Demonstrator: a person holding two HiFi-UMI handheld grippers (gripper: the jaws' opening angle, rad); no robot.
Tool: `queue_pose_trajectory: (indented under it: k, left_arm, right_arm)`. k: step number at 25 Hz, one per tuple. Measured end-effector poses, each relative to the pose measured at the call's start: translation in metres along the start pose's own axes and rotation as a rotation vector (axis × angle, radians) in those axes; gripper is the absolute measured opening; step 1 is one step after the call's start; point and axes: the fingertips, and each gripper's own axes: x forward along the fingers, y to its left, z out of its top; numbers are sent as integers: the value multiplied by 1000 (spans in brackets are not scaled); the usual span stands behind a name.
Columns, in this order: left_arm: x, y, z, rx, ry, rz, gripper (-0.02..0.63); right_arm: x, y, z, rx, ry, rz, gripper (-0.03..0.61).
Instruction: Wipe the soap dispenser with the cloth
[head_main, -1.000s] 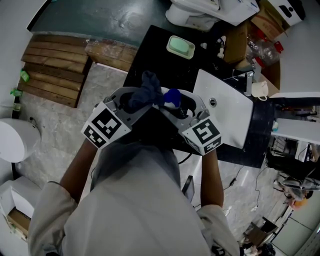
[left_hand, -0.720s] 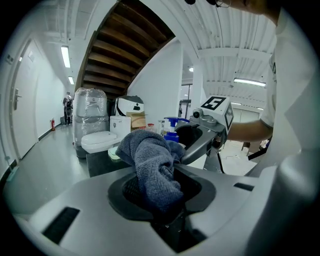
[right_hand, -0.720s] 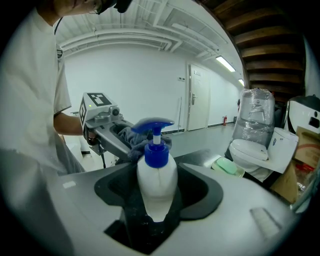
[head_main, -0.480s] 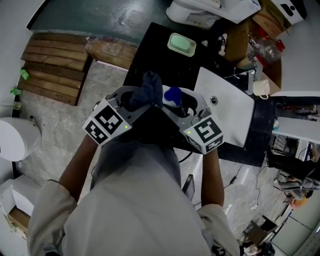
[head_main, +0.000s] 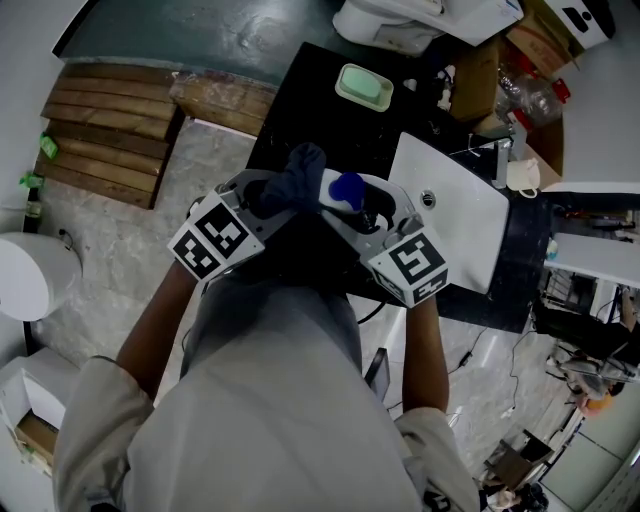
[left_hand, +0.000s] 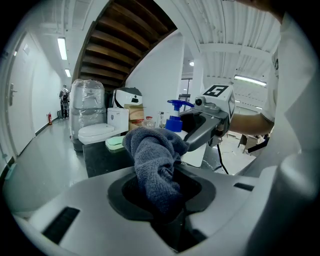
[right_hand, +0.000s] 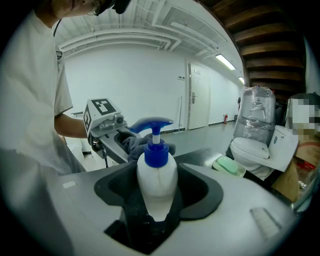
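- The left gripper (left_hand: 167, 199) has its jaws closed tight on a dark grey-blue cloth (left_hand: 154, 156); the cloth's bunched end stands up out of the jaws and folds over toward the far right.
- The right gripper (right_hand: 156, 202) has its jaws clamped on the lower white body of the soap dispenser (right_hand: 156, 175), which it holds upright above the counter.
- The dispenser's blue pump head (right_hand: 150, 125) has its spout pointing left in the right gripper view.
- In the head view the two grippers meet nose to nose in front of the person's chest, left gripper at the left, right gripper at the right.
- The cloth sits just beside the dispenser's neck and shoulder, on its left. I cannot tell whether the two touch.
- Below and beyond the grippers lies a black counter (head_main: 292, 95).
- A white basin (head_main: 455, 225) rests on the counter to the right, with a tap (head_main: 497, 160) at its far edge.
- A pale green soap dish (head_main: 363, 87) lies on the far part of the counter.
- A white toilet (right_hand: 248, 148) stands beyond the counter.
- Wooden planks (head_main: 105, 135) lie on the floor, far left.
- An open cardboard box (head_main: 480, 75) sits far right.
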Motion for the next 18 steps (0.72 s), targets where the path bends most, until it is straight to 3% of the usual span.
queue_pose_trajectory:
  k: [18]
  left_arm:
    - [12, 1, -20, -36, 44, -26, 109]
  right_arm:
    - [0, 1, 1, 8, 2, 4, 245]
